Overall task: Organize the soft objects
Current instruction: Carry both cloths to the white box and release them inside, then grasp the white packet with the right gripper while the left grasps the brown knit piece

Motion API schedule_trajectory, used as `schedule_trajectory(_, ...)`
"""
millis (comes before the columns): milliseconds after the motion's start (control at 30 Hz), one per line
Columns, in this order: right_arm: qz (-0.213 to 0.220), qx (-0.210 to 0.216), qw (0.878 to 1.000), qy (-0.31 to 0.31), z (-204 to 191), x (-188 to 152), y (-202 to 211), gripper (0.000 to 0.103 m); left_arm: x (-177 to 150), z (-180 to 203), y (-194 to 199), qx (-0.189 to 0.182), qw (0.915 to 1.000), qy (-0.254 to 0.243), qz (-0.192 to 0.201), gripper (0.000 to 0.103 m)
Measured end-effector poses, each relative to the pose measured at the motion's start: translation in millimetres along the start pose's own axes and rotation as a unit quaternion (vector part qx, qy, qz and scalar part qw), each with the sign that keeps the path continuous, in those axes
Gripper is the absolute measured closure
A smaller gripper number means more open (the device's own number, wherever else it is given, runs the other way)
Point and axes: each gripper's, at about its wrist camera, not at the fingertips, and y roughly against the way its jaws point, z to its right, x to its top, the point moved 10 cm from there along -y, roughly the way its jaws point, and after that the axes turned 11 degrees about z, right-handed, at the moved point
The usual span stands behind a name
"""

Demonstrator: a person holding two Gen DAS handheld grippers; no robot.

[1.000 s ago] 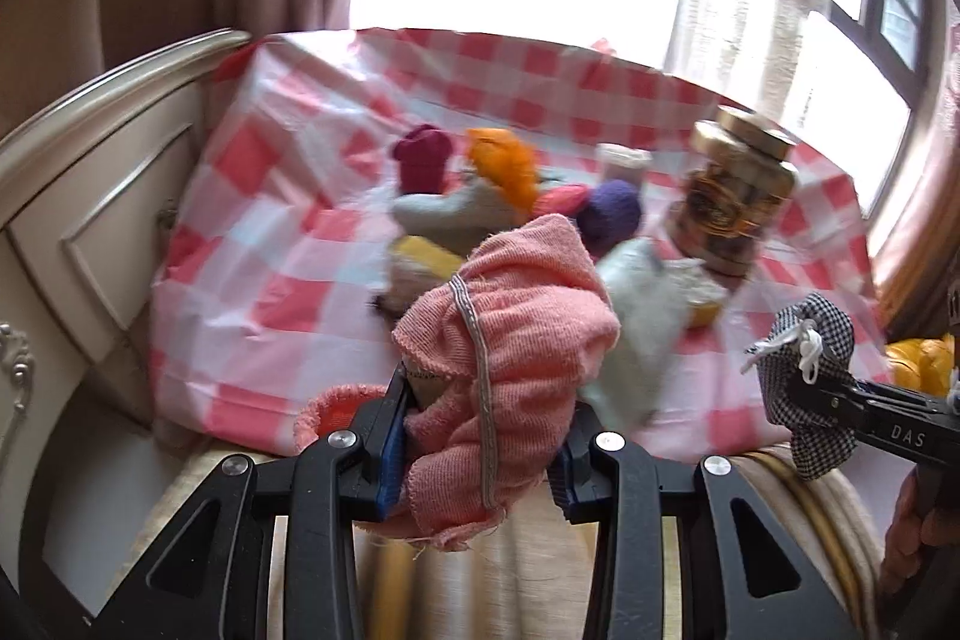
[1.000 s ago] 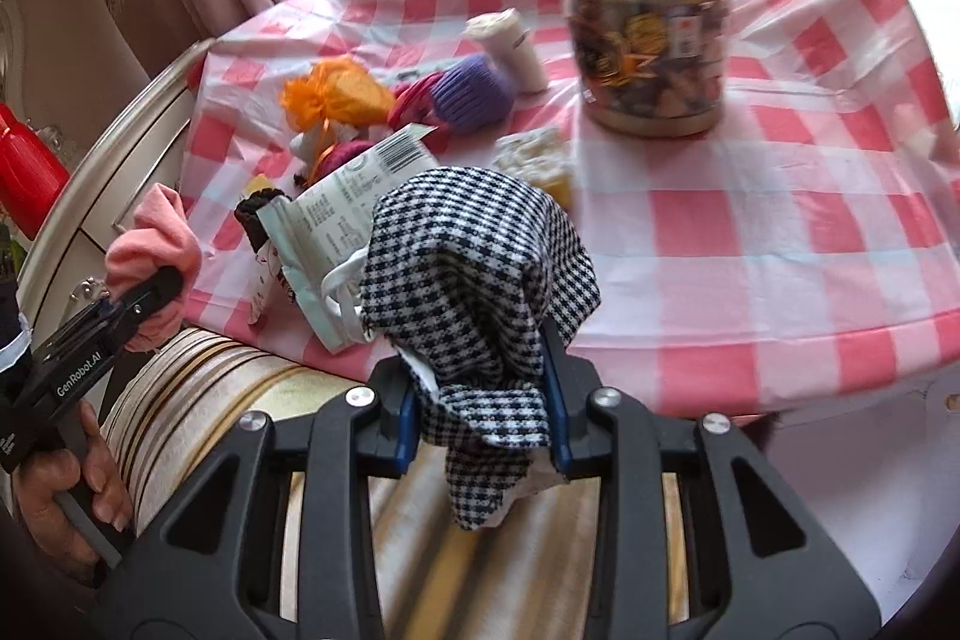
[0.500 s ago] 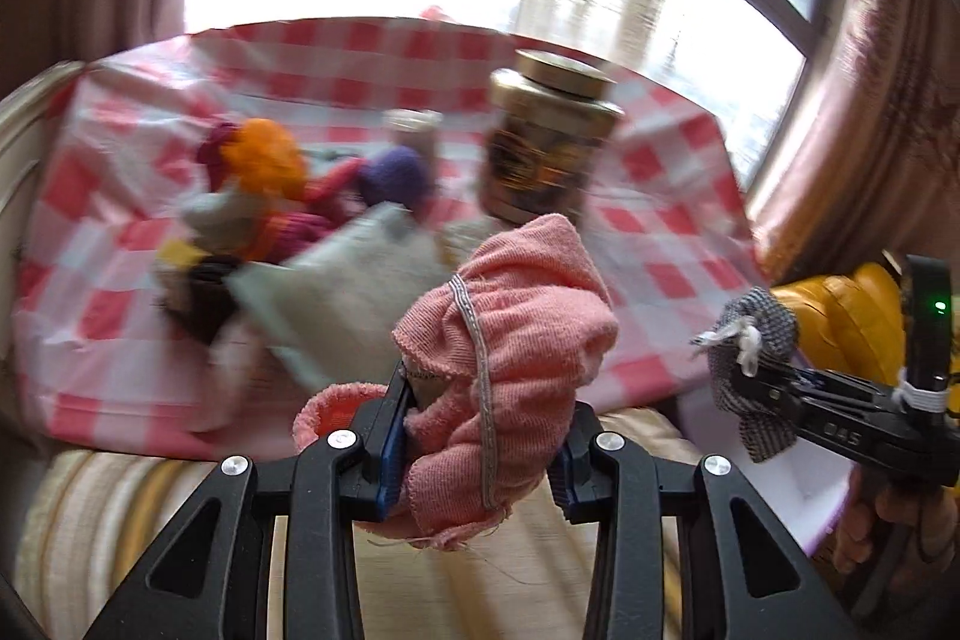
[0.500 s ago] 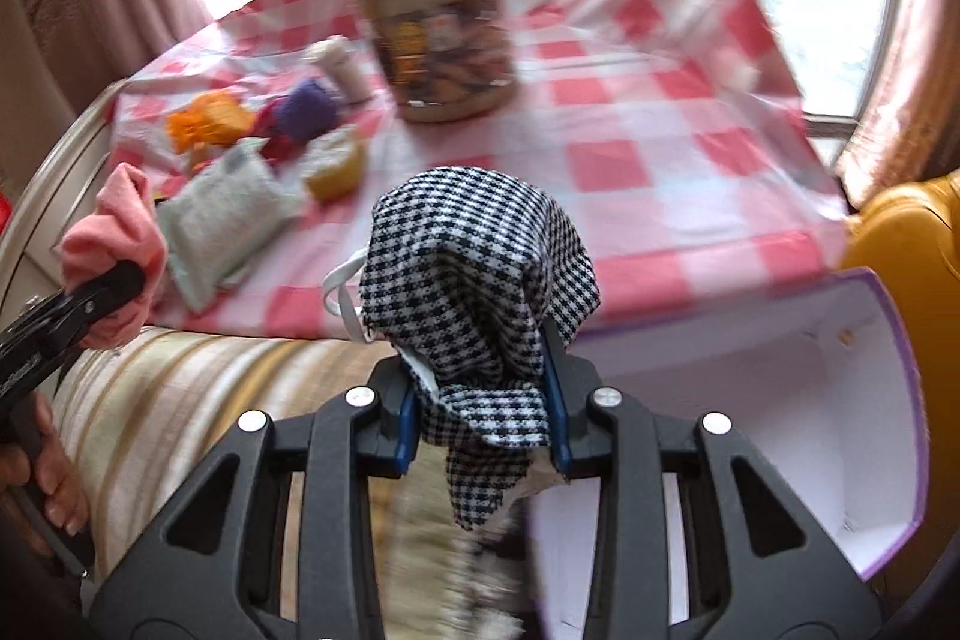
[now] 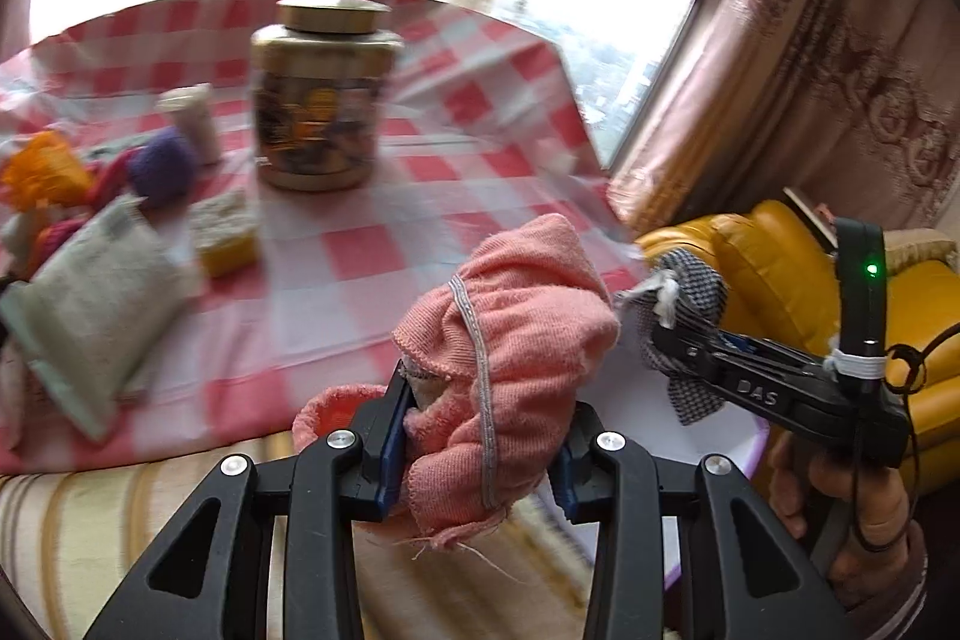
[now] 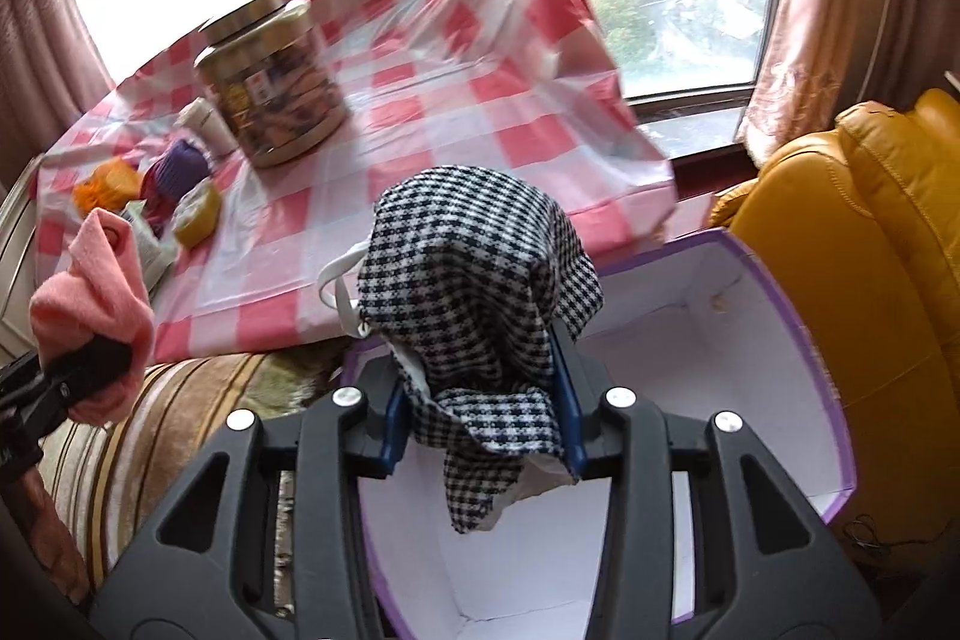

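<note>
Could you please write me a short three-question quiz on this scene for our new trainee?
1. True or false: the box beneath the right gripper already holds several items.
2. Which cloth sits between the left gripper jaws? A. pink cloth B. checked cloth C. purple ball
3. Fill in: the gold-lidded jar stands on the ____ tablecloth.

Key: 1 false, it looks empty; 2 A; 3 red-and-white checked.
</note>
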Motion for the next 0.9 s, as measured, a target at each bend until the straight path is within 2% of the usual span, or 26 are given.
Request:
schedule_trajectory(33, 0.004, -0.007, 1.0, 0.0, 5, 2, 2, 0.055, 1, 8, -5, -0.008, 1.0, -0.002, 0.0, 0.063)
schedule_trajectory(67, 0.006, -0.013, 1.0, -0.001, 9, 3, 3, 0.049, 1, 16, -8, -0.018, 0.9998, -0.003, 0.0, 0.062)
schedule_trajectory(133, 0.017, -0.033, 0.999, -0.001, 18, 7, 8, 0.025, 3, 33, -13, -0.044, 0.999, -0.002, 0.0, 0.052)
schedule_trajectory(167, 0.025, -0.042, 0.999, 0.0, 22, 9, 10, 0.021, 3, 41, -16, -0.055, 0.9985, -0.002, -0.002, 0.038)
schedule_trajectory(200, 0.032, -0.053, 0.998, 0.002, 26, 12, 13, 0.017, 5, 44, -17, -0.056, 0.9984, -0.003, -0.001, 0.028)
schedule_trajectory(367, 0.042, -0.098, 0.994, 0.023, 35, 17, 16, 0.012, 7, 48, -20, -0.047, 0.9988, -0.013, 0.003, 0.023)
schedule_trajectory(533, 0.055, -0.124, 0.99, 0.047, 28, 23, 19, 0.005, 8, 27, -19, -0.008, 0.9999, -0.004, 0.005, 0.022)
schedule_trajectory(633, 0.07, -0.134, 0.987, 0.061, 21, 29, 23, 0.002, 13, 16, -13, 0.025, 0.9994, -0.016, 0.018, 0.022)
schedule_trajectory(767, 0.111, -0.094, 0.986, 0.076, -2, 38, 29, 0.002, 25, -2, -2, 0.098, 0.9927, -0.052, 0.048, 0.019)
schedule_trajectory(833, 0.122, -0.058, 0.988, 0.075, -17, 39, 30, 0.002, 31, -8, 5, 0.112, 0.9892, -0.067, 0.067, 0.019)
schedule_trajectory(900, 0.11, -0.024, 0.992, 0.065, -30, 38, 27, 0.002, 36, -16, 11, 0.124, 0.9858, -0.082, 0.078, 0.018)
